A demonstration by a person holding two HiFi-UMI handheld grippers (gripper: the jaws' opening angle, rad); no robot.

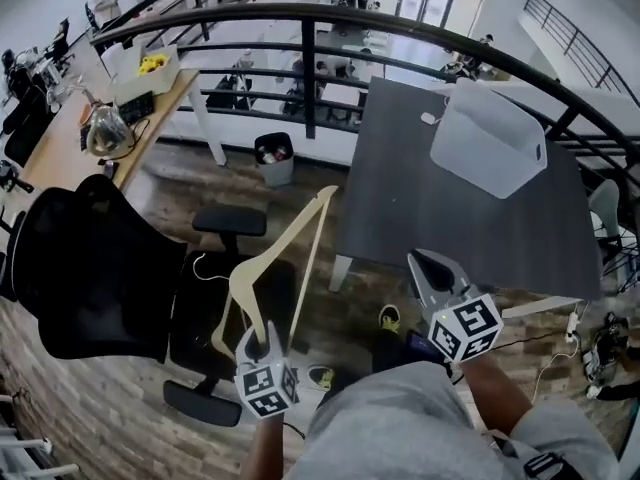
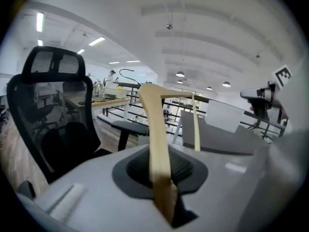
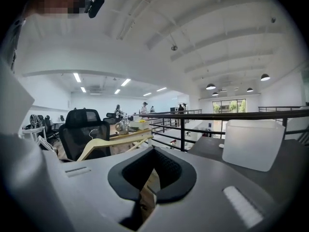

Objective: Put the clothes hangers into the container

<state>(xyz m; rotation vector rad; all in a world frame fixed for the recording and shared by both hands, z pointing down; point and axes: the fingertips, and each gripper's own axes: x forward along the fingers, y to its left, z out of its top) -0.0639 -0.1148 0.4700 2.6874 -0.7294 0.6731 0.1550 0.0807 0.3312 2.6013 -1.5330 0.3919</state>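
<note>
The left gripper (image 1: 258, 336) pinches one end of a pale wooden clothes hanger (image 2: 157, 139), which slants up from its jaws beside a black office chair (image 1: 90, 268). The right gripper (image 1: 432, 268) has its jaws pressed together on nothing, by the near edge of a dark grey table (image 1: 420, 218). The white container (image 1: 490, 143) stands on the table's far side, well apart from the hanger. Both grippers' cubes bear black-and-white square markers.

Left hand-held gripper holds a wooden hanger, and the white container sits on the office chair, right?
No: the head view shows the white container on the dark grey table, not the office chair. The left hand-held gripper does hold the wooden hanger.
</note>
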